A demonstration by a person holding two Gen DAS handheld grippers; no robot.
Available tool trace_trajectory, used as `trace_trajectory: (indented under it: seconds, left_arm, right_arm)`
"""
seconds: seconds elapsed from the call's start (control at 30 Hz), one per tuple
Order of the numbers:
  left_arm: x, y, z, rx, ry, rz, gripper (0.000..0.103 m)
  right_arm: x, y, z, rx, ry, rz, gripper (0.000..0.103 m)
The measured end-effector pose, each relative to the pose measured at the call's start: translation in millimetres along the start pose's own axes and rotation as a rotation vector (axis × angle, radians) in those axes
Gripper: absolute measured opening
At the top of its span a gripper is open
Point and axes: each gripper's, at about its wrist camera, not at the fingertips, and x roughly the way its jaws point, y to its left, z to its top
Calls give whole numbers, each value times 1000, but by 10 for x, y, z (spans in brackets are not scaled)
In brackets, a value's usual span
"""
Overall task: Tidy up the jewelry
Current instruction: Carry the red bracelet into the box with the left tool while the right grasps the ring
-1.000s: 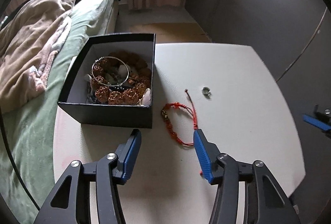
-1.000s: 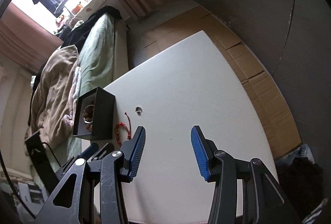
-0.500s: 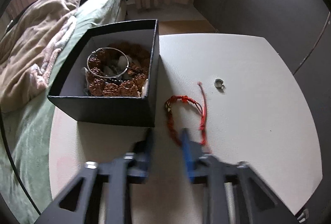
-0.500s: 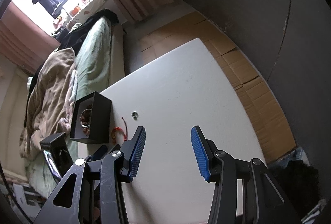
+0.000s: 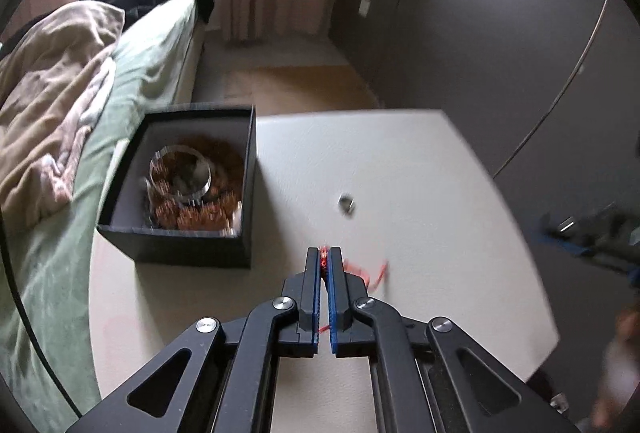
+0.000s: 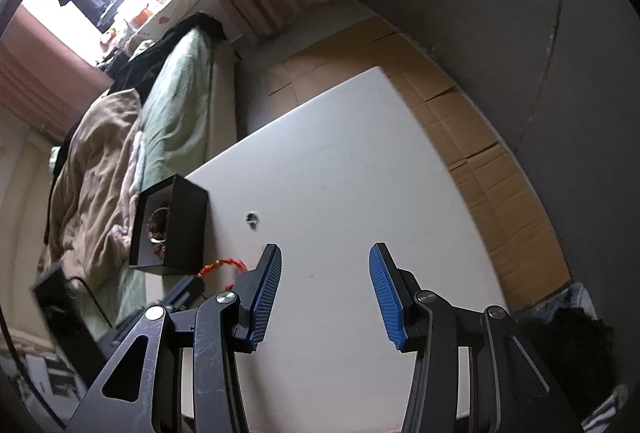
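Left wrist view shows the white rectangular table (image 5: 420,169) carrying all task items, with a bed covered in a green sheet (image 5: 152,53) along its left edge. On that bed lies a crumpled beige blanket (image 5: 52,93).

An open black square cardboard box (image 5: 192,249) stands at the left edge of the table. It contains a ring of brown carved beads (image 5: 208,211) with a silver metal bangle (image 5: 180,173) lying on top of the beads.

The left gripper (image 5: 325,265) sits just right of the box's near right corner. Its two blue-padded jaws are closed almost fully together, pinching the red braided cord bracelet (image 5: 362,271). Part of the cord runs between the pads; the remainder trails out to the right, blurred, and contact with the table surface cannot be determined.

The right gripper (image 6: 325,287) is held above the near part of the table with its jaws spread wide and nothing between them. From its view, the red bracelet (image 6: 222,265) appears beside the box (image 6: 188,225).

A small silver ring (image 5: 346,203) lies alone on the table, beyond the bracelet and well right of the box.
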Motion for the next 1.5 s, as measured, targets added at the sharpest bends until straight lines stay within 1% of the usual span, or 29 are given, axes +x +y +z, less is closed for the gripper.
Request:
trace_trajectory:
  seconds: [0.03, 0.2, 0.33, 0.47, 0.67, 0.8, 0.93, 1.0, 1.07, 1.13, 1.17, 1.23, 1.33, 1.5]
  left_arm:
    - [-67, 19, 39, -9, -18, -21, 2]
    - [-279, 141, 165, -47, -75, -80, 2]
    - [-414, 351, 291, -87, -125, -120, 2]
    - [-488, 537, 368, -127, -154, -137, 2]
    - [-471, 785, 466, -191, -159, -148, 2]
    - [-433, 893, 500, -210, -159, -141, 2]
    - [-383, 1013, 526, -236, -157, -127, 2]
    - [-351, 1070, 536, -251, -153, -124, 2]
    - [-331, 1118, 536, -263, -150, -119, 2]
    - [-313, 1169, 534, -275, -148, -112, 2]
    - [-308, 1198, 533, -281, -148, -107, 2]
    - [-311, 1247, 536, -291, -149, -104, 2]
    - [-322, 1313, 545, -304, -156, -100, 2]
    - [-318, 1393, 546, -322, -154, -103, 2]
  right_arm:
    - [23, 21, 1, -4, 5, 5, 47]
    - [172, 154, -5, -24, 33, 46, 47]
    - [292, 279, 4, -41, 42, 73, 47]
    - [425, 415, 28, -65, 49, 81, 47]
    - [640, 560, 72, -88, 69, 64, 47]
    - [778, 653, 117, -124, 73, 30, 42]
    - [909, 685, 145, -136, 89, 9, 39]
    - [979, 706, 164, -148, 99, -2, 33]
    - [1048, 726, 189, -156, 103, -14, 31]
    - [1128, 744, 209, -158, 112, -10, 27]
    - [1165, 762, 214, -163, 116, -13, 24]
    - [1229, 804, 218, -181, 111, -31, 22]
    - [1310, 874, 200, -224, 103, -82, 22]
    - [1326, 1015, 134, -320, 74, -173, 20]
